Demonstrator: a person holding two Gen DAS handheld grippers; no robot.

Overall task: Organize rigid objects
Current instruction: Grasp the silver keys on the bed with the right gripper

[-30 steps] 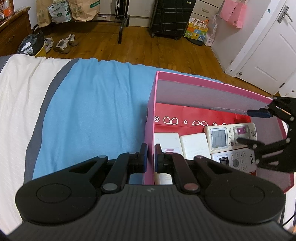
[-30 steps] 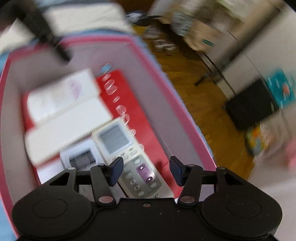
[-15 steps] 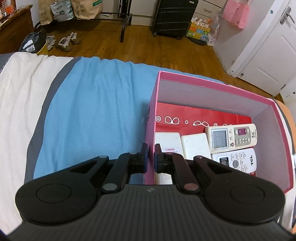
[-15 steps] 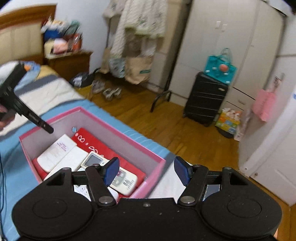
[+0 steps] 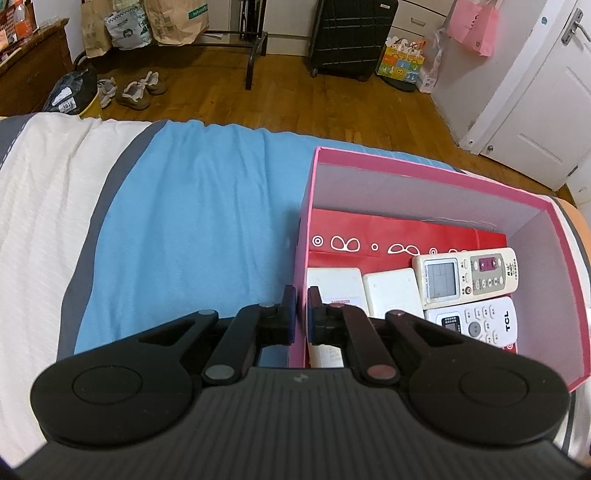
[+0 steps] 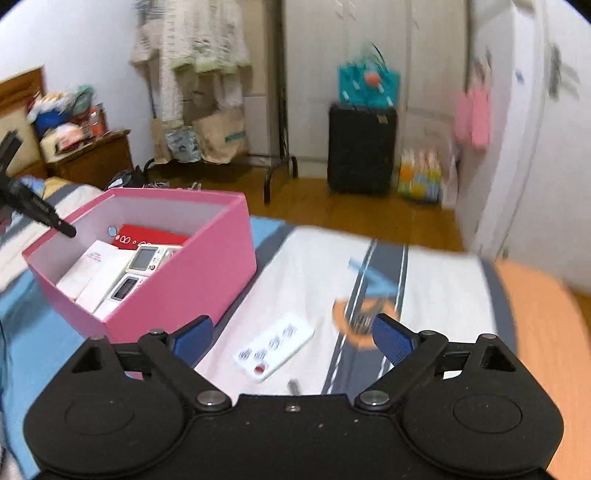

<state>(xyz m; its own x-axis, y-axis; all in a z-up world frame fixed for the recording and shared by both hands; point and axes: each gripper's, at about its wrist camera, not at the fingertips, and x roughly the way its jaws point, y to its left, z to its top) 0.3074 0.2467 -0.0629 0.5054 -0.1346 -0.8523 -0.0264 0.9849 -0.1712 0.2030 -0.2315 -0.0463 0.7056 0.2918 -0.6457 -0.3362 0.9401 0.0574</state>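
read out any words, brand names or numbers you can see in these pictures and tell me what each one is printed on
"TCL": on the lower white remote in the pink box.
"3018": on a white tag on the dark bag on the floor, left wrist view.
Too small or blurred to read: the button labels on the upper remote, the red print on the white box, the green lettering on the paper bag, and the white remote on the bed.

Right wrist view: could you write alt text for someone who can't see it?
An open right gripper hovers over a white power strip lying on the striped bedspread. To its left sits a pink box holding remotes.
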